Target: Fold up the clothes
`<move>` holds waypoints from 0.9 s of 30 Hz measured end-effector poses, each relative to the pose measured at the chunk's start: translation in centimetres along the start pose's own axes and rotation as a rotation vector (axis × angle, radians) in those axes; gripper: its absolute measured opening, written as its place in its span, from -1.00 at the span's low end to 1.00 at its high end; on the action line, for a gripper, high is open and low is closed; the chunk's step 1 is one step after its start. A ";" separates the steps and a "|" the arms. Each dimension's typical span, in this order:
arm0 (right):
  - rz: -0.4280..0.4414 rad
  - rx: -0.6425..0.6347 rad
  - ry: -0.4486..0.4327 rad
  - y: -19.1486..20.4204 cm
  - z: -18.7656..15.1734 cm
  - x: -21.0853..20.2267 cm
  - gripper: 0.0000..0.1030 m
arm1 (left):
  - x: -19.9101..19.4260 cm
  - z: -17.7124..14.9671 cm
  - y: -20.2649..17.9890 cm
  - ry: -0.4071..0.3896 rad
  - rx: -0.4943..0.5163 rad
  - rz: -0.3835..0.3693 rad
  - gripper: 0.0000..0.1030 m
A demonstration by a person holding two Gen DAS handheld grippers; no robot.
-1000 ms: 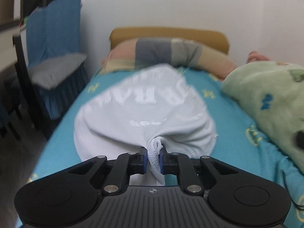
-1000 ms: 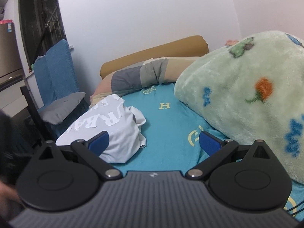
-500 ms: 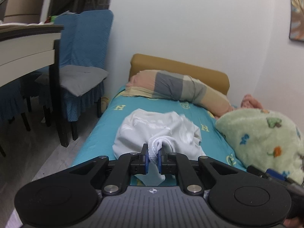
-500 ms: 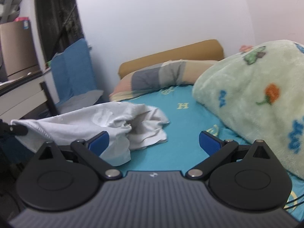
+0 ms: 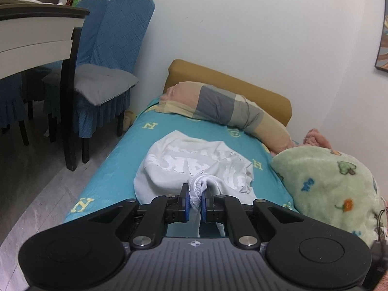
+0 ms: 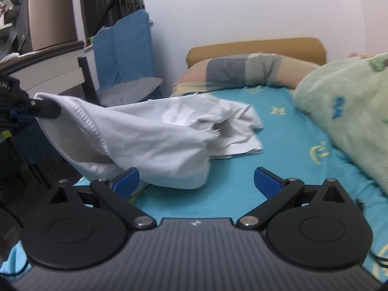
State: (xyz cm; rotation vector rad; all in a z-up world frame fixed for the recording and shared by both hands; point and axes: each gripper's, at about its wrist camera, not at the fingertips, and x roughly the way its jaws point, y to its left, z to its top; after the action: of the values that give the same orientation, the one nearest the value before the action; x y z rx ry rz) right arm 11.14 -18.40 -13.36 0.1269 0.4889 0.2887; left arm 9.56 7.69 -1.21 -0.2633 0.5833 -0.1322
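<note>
A white T-shirt (image 5: 194, 167) with cracked white print lies crumpled on the teal bed sheet (image 5: 135, 143). My left gripper (image 5: 194, 202) is shut on its ribbed hem and holds that edge lifted off the bed towards the bed's left side. In the right wrist view the shirt (image 6: 150, 131) stretches from the left gripper (image 6: 36, 108) at the far left down to the bed. My right gripper (image 6: 196, 181) is open and empty, low over the sheet (image 6: 266, 160) just in front of the shirt's hanging fold.
A green fleece blanket (image 5: 334, 184) is heaped on the bed's right side. A striped pillow (image 5: 223, 109) lies against the tan headboard (image 5: 232, 82). A blue-covered chair (image 5: 104, 72) and a table (image 5: 36, 38) stand left of the bed.
My left gripper has pulled the shirt's hem back and up towards the left of the bed, stretching the shirt out. My right gripper has stayed open and come lower, closer to the shirt.
</note>
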 end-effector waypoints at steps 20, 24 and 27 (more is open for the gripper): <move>-0.112 0.191 -0.091 -4.2 1.8 3.2 1.00 | 3.6 -2.6 -5.3 0.099 0.152 0.051 -0.81; -0.141 0.217 -0.079 -5.0 2.1 2.9 1.00 | 3.4 -3.1 -7.2 0.105 0.221 0.056 -0.81; -0.156 0.226 -0.061 -5.3 2.2 2.9 1.00 | 3.4 -3.3 -8.2 0.127 0.231 0.036 -0.80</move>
State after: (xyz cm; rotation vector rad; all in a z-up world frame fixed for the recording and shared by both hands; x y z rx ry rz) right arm 15.99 -22.70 -13.73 0.3151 0.4673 0.0756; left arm 10.11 -1.51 -3.31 -0.0197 0.6920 -0.1806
